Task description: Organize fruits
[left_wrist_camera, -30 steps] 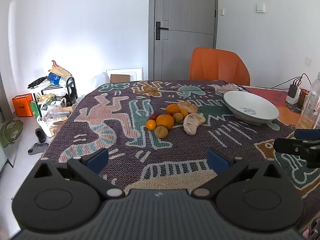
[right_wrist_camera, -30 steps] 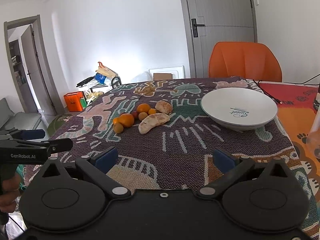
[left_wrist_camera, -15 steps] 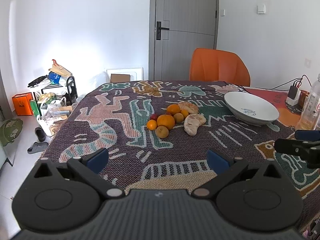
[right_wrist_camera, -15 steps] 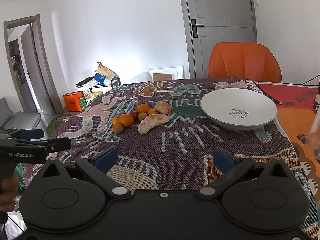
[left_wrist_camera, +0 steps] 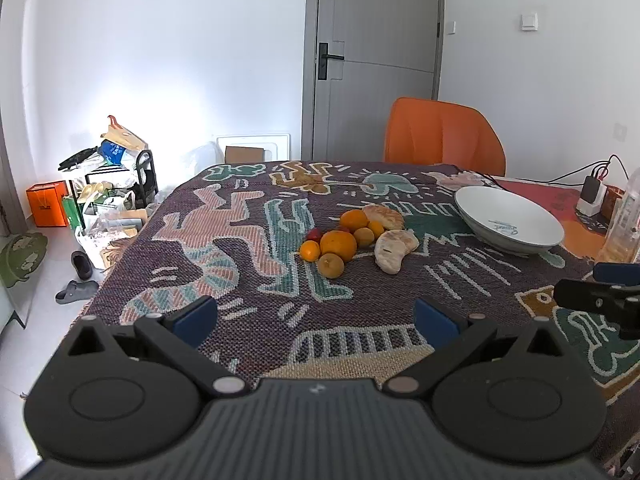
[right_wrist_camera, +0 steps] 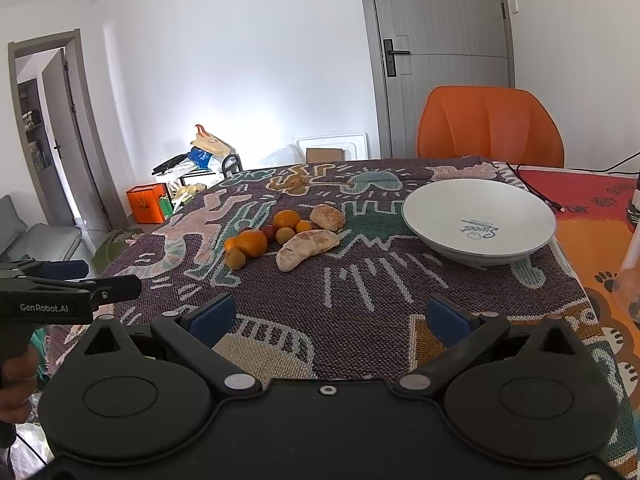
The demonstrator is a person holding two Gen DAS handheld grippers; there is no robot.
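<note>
Both grippers hover over the near edge of a patterned tablecloth [left_wrist_camera: 248, 216], jaws spread wide and empty: the left gripper [left_wrist_camera: 316, 320] and the right gripper [right_wrist_camera: 328, 316]. A cluster of oranges [left_wrist_camera: 338, 245] and peeled citrus pieces [right_wrist_camera: 306, 243] lies mid-table, left of an empty white bowl [right_wrist_camera: 478, 220].
</note>
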